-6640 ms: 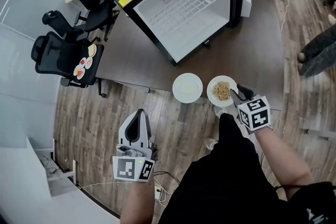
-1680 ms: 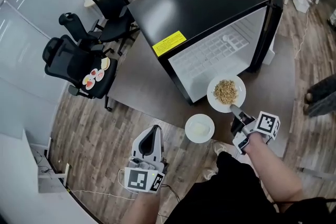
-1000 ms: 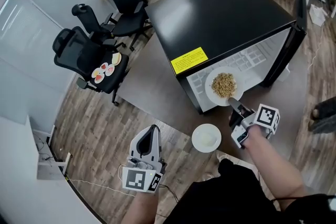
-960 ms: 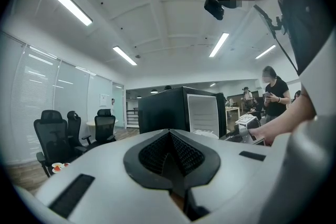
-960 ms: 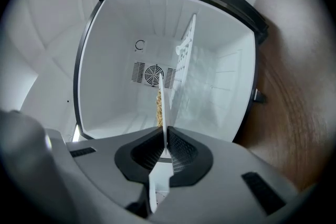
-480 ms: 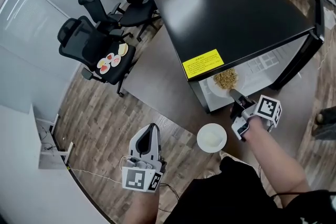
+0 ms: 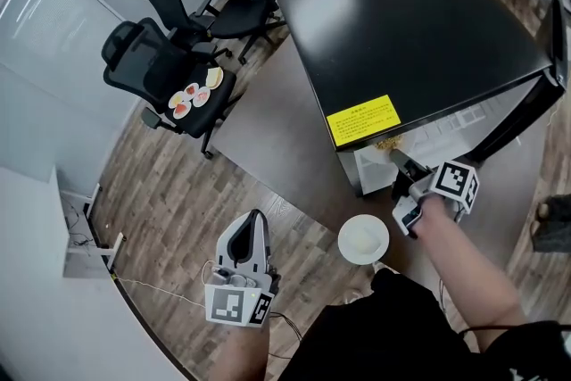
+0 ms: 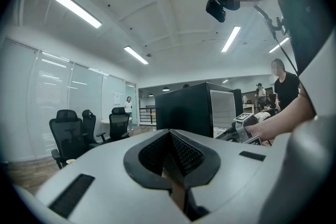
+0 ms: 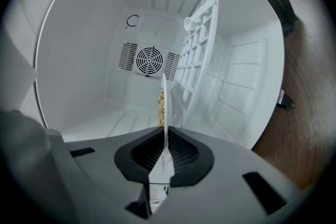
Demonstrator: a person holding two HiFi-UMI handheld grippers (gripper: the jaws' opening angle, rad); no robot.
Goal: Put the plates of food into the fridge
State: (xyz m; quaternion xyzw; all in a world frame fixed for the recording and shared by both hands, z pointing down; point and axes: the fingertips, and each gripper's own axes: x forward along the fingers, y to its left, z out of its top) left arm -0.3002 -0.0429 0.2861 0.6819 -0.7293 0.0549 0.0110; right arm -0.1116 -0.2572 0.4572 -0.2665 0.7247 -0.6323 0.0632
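The plate of food, clamped by its rim in the right hand-held gripper, is now brought from in front of the fridge into its interior, so setting-down is judged next.

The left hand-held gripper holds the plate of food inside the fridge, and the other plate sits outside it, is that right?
No, the right hand-held gripper holds the plate of food inside the fridge, as the right gripper view shows; the other plate sits outside it.
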